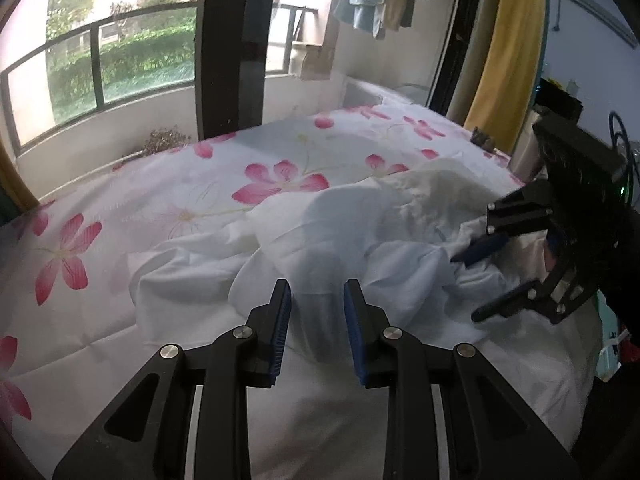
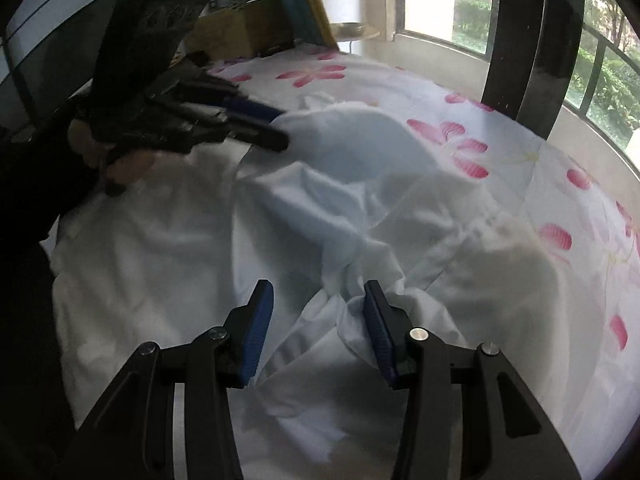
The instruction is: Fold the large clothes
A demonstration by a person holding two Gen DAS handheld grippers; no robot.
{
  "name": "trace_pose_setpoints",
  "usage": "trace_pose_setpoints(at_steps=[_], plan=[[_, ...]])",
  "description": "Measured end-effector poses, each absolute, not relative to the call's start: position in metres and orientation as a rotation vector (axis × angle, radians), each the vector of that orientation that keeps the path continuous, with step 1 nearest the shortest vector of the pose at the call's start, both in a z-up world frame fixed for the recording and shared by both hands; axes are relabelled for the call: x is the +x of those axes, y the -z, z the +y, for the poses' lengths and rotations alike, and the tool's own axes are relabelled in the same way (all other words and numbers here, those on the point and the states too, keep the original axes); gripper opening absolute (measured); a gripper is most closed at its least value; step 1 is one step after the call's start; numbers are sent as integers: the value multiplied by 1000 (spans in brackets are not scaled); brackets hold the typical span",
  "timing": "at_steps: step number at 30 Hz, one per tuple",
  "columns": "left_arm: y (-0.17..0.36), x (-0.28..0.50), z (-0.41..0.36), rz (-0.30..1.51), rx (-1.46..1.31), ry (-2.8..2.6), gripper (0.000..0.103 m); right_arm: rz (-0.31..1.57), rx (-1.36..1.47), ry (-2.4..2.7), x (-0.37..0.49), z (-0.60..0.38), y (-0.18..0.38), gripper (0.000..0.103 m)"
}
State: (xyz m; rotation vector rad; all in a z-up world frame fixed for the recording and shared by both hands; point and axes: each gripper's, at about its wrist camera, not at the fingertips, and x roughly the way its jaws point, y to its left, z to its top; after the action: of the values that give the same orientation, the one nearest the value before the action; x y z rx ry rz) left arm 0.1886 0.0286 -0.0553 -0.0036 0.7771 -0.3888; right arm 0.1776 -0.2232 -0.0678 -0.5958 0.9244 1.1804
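Plainly, the white garment lies crumpled in a heap on the near half of the bed, on top of the flowered sheet, and nothing about it is yet squared off for a fold.

Going left to right in the left wrist view: the left gripper hovers low over the cloth with its blue pads apart and only loose fabric showing in the gap, none of it pinched. Further right, the right gripper comes in from the side, jaws spread, one finger over a bunched ridge of cloth. Its own camera shows the same: the right gripper stands open, with a twisted knot of fabric rising between the pads and brushing the right-hand one, not clamped.

The risks, as I judge them: closing on that knot would likely catch several layers at once, so a lift would drag the whole heap instead of opening one edge. White cloth on a pale sheet also makes hems hard to pick out, and a deep bite could take the sheet along with the garment. With both grippers near the same bundle, they could pull against each other.

On writing: a box behind the bed carries some print, too blurred to read. No brand is legible anywhere.
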Motion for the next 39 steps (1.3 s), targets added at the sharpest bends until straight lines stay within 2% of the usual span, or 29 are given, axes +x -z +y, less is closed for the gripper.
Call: trace_pose_setpoints(at_steps=[4, 14, 20, 24, 33, 39], plan=[[47, 184, 18, 753, 26, 381, 29, 932, -616, -1181, 163, -236, 66, 46], [59, 180, -3, 825, 113, 356, 29, 933, -636, -1131, 141, -268, 53, 46], [29, 169, -1, 727, 90, 343, 29, 811, -624, -1117, 133, -285, 28, 46], [22, 178, -10, 702, 68, 372, 29, 734, -532, -1008, 158, -287, 18, 46], [67, 193, -21, 871, 42, 388, 29, 888, -512, -977, 184, -264, 61, 46], [71, 182, -13, 873, 20, 380, 29, 910, -533, -1028, 165, -256, 68, 46]])
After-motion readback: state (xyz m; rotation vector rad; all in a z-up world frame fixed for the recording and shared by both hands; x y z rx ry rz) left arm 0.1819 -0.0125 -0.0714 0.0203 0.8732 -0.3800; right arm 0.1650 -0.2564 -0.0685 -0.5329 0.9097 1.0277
